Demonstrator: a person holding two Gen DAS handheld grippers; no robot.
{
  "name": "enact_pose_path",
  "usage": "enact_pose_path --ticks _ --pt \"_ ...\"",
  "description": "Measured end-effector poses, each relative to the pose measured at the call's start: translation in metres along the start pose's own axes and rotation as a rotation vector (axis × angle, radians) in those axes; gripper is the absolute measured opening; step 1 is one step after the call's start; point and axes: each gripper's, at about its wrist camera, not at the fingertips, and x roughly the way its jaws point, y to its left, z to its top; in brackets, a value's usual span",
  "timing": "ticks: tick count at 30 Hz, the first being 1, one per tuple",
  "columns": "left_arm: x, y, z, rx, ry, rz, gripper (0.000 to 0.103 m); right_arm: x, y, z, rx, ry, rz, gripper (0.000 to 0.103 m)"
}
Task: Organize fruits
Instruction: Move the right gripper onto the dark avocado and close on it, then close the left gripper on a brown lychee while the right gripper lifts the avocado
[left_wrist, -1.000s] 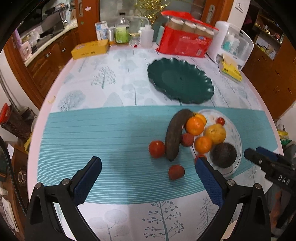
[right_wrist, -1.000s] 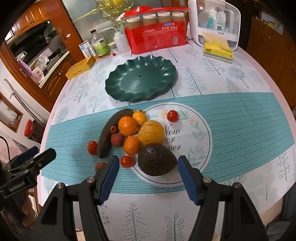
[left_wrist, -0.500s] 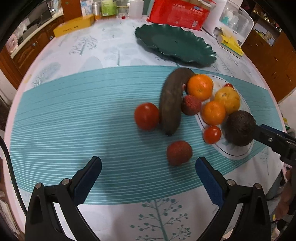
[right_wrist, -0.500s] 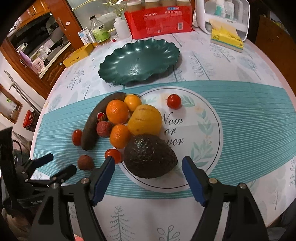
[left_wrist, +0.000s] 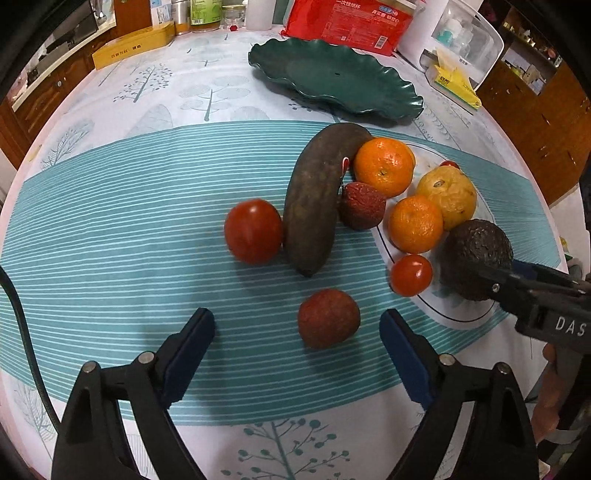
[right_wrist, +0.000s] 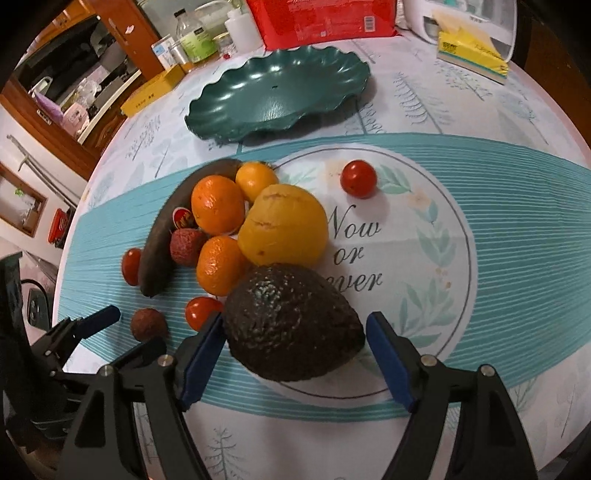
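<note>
A dark, pebbly-skinned avocado (right_wrist: 291, 325) lies on the near edge of the white printed plate (right_wrist: 424, 236), between the spread blue pads of the right gripper (right_wrist: 295, 350) — jaws wide, left pad just beside its skin. The left gripper (left_wrist: 297, 345) is likewise open, a rough, round red lychee (left_wrist: 328, 318) on the striped teal cloth just ahead between its fingertips — near the blackened banana (left_wrist: 314, 199).

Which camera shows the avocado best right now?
The right wrist view: the avocado fills the centre, between the open right gripper fingers. In the left wrist view it sits at the edge, partly covered by that gripper.
</note>
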Motion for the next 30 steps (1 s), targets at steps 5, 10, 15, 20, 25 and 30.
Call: enact_pose_path --ticks 5,10,15,20,25,30 --pt "0.001 -0.003 0.002 -0.004 -0.017 0.012 0.084 0.001 -0.002 -0.002 -0.038 -0.027 0.021 0.078" --pt "0.003 -0.008 0.003 -0.011 -0.036 0.025 0.078 0.005 -0.002 -0.002 -0.062 -0.016 0.035 0.078" --pt "0.0 -0.01 0.001 -0.009 -0.058 0.037 0.057 0.006 0.001 -0.003 -0.094 -0.035 0.028 0.074" --pt "-0.002 -0.012 -0.002 -0.02 -0.066 0.017 0.031 0.003 0.002 -0.008 -0.117 -0.058 0.01 0.074" --pt "-0.004 -0.014 -0.008 -0.034 -0.069 0.034 0.031 -0.001 -0.003 -0.014 -0.129 -0.064 0.006 0.073" --pt "-0.014 -0.017 -0.011 -0.056 -0.071 0.043 0.03 -0.01 -0.008 -0.019 -0.132 -0.079 0.01 0.073"
